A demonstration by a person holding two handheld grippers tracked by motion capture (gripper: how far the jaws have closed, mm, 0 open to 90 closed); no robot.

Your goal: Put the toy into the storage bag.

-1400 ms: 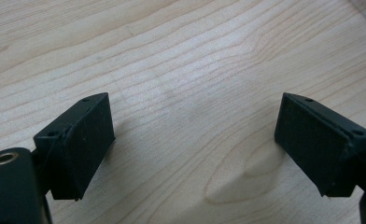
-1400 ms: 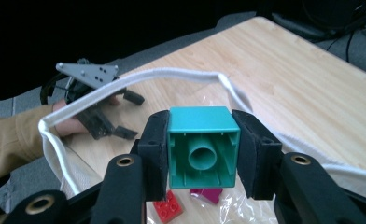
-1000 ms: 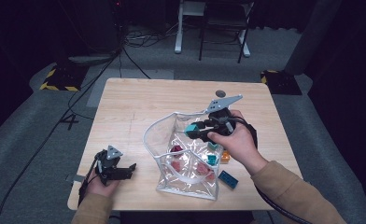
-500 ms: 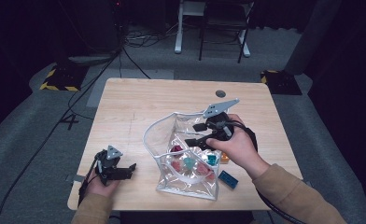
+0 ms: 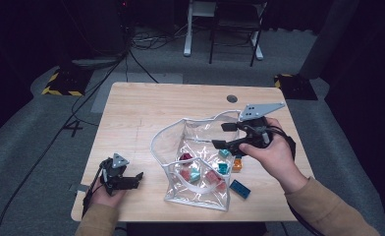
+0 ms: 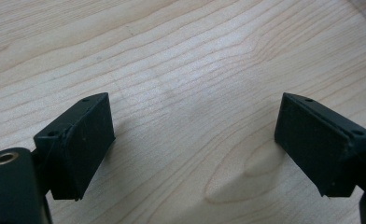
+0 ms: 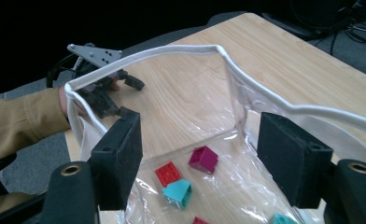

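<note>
A clear plastic bag (image 5: pixel 195 196) with a white rim (image 7: pixel 186 50) stands open mid-table. Inside lie a magenta brick (image 7: pixel 203 159), a red brick (image 7: pixel 171 172) and a teal brick (image 7: pixel 177 192). My right gripper (image 5: pixel 220 135) hovers over the bag's right side. Its jaws have just been opening and now stand wide, with nothing between them (image 7: pixel 200 122). My left gripper (image 5: pixel 137 179) rests on the wood near the front left edge. It is open over bare tabletop (image 6: pixel 190 116).
Three loose bricks lie on the table to the right of the bag: a blue brick (image 5: pixel 240 188), an orange one (image 5: pixel 237 164) and a teal one (image 5: pixel 224 154). Dark floor, cables and a chair surround the wooden table (image 5: pixel 146 113).
My right gripper has lifted and drawn back to the right from the bag's mouth, and its jaws have spread wide. The left gripper has stayed still.
</note>
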